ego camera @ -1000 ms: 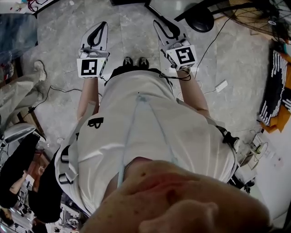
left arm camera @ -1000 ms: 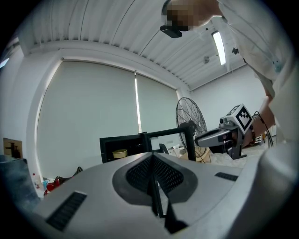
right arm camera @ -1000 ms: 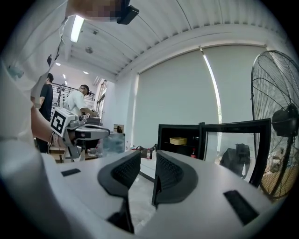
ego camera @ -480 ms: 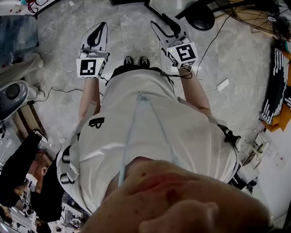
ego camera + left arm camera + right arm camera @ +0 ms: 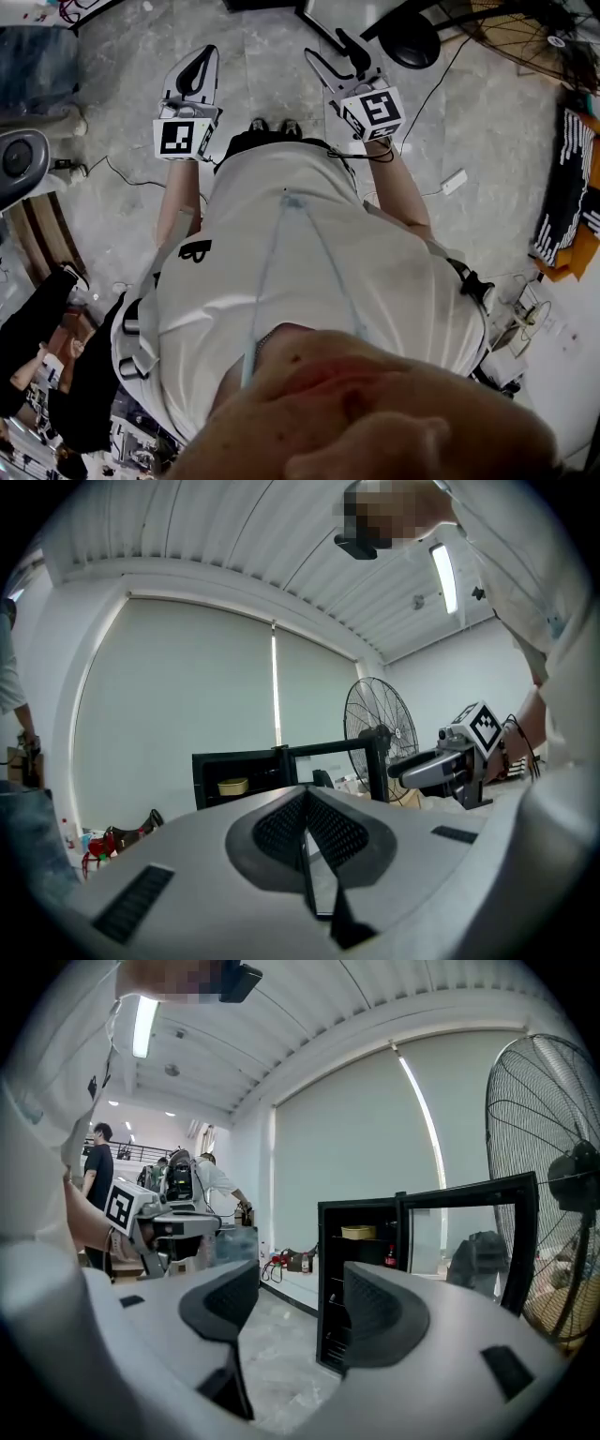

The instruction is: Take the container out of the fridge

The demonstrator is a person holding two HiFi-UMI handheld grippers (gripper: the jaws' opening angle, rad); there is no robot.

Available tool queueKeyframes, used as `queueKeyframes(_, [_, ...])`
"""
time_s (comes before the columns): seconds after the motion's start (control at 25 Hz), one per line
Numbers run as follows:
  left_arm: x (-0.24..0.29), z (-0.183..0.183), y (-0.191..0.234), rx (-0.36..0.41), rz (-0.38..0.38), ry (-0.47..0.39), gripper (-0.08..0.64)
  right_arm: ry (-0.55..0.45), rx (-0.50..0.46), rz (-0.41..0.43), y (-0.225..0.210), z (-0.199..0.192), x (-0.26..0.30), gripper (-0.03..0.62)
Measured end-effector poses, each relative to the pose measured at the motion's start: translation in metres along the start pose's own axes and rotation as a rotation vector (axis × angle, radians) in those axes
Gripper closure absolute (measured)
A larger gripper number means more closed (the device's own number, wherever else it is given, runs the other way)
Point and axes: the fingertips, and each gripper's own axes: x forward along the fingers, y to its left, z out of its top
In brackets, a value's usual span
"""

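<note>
Yellow container in fridge — gripper views only

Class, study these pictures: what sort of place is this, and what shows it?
Probably a lab or workshop, not a home kitchen. A small black fridge stands open on the bare floor near a big fan, and loose cables trail across that floor.

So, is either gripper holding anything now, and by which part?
Nothing is held. The left gripper is shut, empty; the right gripper has just been opening its jaws, nothing between them. The container sits in the fridge.
</note>
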Motion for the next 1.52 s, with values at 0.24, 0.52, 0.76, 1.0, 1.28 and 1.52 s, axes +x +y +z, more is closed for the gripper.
queueKeyframes(0.24, [0.021,0.001,-0.046,0.013,0.015,-0.015,0.552,0.0,0.025,0.019,-0.029,-0.018,-0.034,0.314])
queueKeyframes(0.52, [0.033,0.004,-0.046,0.014,0.036,-0.001,0.552,0.016,0.051,0.033,-0.049,-0.019,-0.033,0.314])
queueKeyframes(0.76, [0.041,-0.004,-0.031,0.009,0.045,-0.01,0.552,0.019,0.028,0.051,-0.048,-0.02,-0.014,0.315])
queueKeyframes(1.0, [0.056,-0.011,-0.008,0.005,0.047,0.008,0.552,0.022,0.043,0.044,-0.061,-0.017,0.013,0.315])
queueKeyframes(1.28, [0.085,-0.019,0.05,0.034,0.023,0.003,0.552,0.034,0.059,0.022,-0.082,-0.015,0.076,0.316])
queueKeyframes(1.52, [0.113,-0.026,0.102,0.012,0.012,0.022,0.552,0.068,0.036,0.004,-0.09,-0.008,0.136,0.315])
